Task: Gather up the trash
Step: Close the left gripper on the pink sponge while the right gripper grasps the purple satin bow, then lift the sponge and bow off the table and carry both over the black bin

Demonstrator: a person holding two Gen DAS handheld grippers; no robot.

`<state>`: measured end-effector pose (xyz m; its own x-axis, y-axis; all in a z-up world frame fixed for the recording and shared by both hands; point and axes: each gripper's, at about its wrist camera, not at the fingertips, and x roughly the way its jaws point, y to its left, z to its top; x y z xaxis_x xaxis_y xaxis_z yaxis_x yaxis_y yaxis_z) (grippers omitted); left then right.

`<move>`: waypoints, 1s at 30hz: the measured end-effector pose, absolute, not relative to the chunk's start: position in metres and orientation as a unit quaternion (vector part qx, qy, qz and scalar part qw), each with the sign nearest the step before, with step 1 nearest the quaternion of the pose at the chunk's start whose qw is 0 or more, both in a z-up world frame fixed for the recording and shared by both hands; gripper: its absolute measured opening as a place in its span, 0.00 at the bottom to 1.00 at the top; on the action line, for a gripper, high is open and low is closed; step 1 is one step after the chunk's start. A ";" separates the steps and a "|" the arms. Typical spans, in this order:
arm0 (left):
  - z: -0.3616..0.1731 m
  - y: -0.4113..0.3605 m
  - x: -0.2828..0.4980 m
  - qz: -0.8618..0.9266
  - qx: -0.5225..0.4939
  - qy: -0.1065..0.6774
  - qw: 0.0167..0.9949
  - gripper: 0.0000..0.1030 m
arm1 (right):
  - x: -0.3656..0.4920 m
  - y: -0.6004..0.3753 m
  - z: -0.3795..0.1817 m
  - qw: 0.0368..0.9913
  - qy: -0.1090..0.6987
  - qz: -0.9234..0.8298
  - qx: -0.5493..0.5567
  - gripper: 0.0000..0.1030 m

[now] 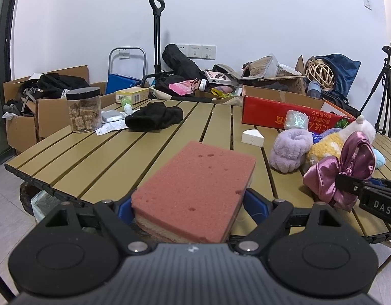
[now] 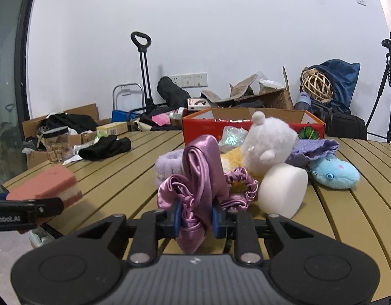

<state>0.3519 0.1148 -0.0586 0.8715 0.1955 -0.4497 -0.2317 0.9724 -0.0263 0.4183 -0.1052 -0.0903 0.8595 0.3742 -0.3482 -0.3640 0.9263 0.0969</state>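
My left gripper point(image 1: 188, 206) is shut on a thick pink sponge point(image 1: 198, 178), its blue pads pressing both sides of the near end just above the table's front edge. In the right wrist view the same sponge point(image 2: 48, 185) shows at the far left. The right gripper point(image 2: 195, 216) is shut on a purple satin bow point(image 2: 203, 175), which bunches up between its blue pads. From the left wrist view, that satin bow point(image 1: 347, 162) hangs at the right, with a black finger of the right gripper against it.
On the slatted tan table point(image 1: 94, 157) lie a lilac fluffy roll point(image 1: 289, 150), plush toys, a white foam block point(image 2: 281, 193), a red box point(image 1: 269, 113), a black cloth point(image 1: 155, 118) and a jar point(image 1: 84, 110). A pale green bag point(image 1: 40, 203) sits below the left edge. Cardboard boxes and clutter line the wall.
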 end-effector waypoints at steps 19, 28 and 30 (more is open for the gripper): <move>-0.046 0.106 0.337 0.091 -0.054 0.208 0.972 0.84 | 0.365 -0.122 -0.064 0.968 0.122 0.218 0.010 0.21; -0.035 0.092 0.314 0.072 -0.058 0.186 0.978 0.84 | 0.332 -0.136 -0.057 0.969 0.107 0.222 0.006 0.21; -0.033 0.089 0.307 0.067 -0.060 0.183 0.979 0.84 | 0.324 -0.138 -0.056 0.969 0.103 0.223 0.003 0.21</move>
